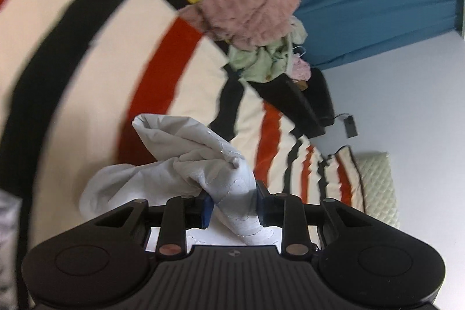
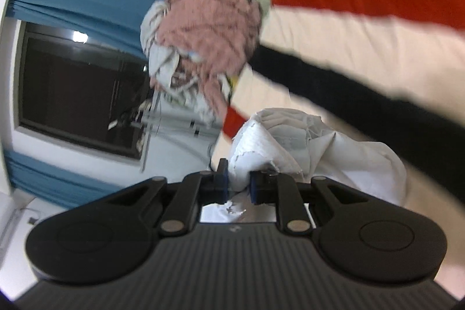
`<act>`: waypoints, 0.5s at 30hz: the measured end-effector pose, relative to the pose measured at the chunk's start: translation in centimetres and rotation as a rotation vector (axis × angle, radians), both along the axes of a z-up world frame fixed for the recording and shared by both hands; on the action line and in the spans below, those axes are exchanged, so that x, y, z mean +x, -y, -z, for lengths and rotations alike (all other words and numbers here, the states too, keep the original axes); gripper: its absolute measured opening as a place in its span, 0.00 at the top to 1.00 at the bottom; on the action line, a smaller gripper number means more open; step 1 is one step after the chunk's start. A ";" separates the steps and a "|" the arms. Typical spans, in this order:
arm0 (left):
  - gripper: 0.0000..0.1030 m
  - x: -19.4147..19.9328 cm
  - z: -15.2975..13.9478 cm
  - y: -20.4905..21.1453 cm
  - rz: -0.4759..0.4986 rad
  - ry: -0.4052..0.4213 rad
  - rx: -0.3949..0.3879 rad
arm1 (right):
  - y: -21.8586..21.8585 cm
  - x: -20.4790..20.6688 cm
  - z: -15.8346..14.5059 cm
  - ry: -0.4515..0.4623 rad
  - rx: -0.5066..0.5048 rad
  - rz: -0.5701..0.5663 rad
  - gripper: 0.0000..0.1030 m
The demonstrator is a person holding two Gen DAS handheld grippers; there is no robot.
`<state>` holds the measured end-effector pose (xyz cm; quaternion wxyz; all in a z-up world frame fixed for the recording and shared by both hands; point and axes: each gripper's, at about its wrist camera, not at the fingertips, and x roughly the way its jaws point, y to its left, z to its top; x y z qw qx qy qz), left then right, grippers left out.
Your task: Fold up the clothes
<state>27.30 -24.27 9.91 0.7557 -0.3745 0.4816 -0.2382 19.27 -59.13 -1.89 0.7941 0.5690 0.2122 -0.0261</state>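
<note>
While both sets of jaws pinch bunched corners of the pale grey garment (image 1: 186,161) above the striped bed (image 1: 72,95), uneven pulling risks slipping; the unfolded pile (image 1: 250,5) sits at one o'clock.

Between our left gripper's (image 1: 234,205) matt black plastic arms and blue fingertips (image 1: 207,209) sits a white cloth garment (image 1: 186,164) with a cracked, flaking print. Beyond the fingers, the striped blanket (image 1: 87,54) looks soft and matt, and the pink garment (image 1: 250,10) fuzzy and rough. Our right gripper (image 2: 238,183) is ribbed matt plastic.
</note>
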 end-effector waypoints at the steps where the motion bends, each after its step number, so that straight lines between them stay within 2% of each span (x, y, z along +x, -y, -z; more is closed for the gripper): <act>1: 0.71 2.0 -0.1 1.4 0.006 0.006 -0.013 | 1.1 1.6 -0.5 0.006 -0.023 0.013 0.83; 3: 0.71 5.9 -0.5 4.1 0.025 0.027 -0.037 | 3.1 4.6 -1.6 0.031 -0.084 0.036 0.84; 5: 0.70 9.1 -0.6 6.3 0.040 0.086 -0.042 | 4.7 7.2 -2.4 0.088 -0.153 0.047 0.84; 8: 0.70 12.4 0.4 9.0 0.073 0.157 -0.026 | 6.2 9.9 -1.4 0.136 -0.239 0.064 0.84; 10: 0.70 13.6 2.3 10.4 0.117 0.208 0.017 | 6.6 11.0 1.0 0.126 -0.270 0.078 0.84; 12: 0.70 13.9 5.6 11.2 0.144 0.246 0.065 | 6.5 11.4 4.6 0.098 -0.280 0.085 0.84; 15: 0.70 13.0 11.5 10.6 0.196 0.216 0.133 | 5.7 11.2 10.0 0.003 -0.295 0.061 0.83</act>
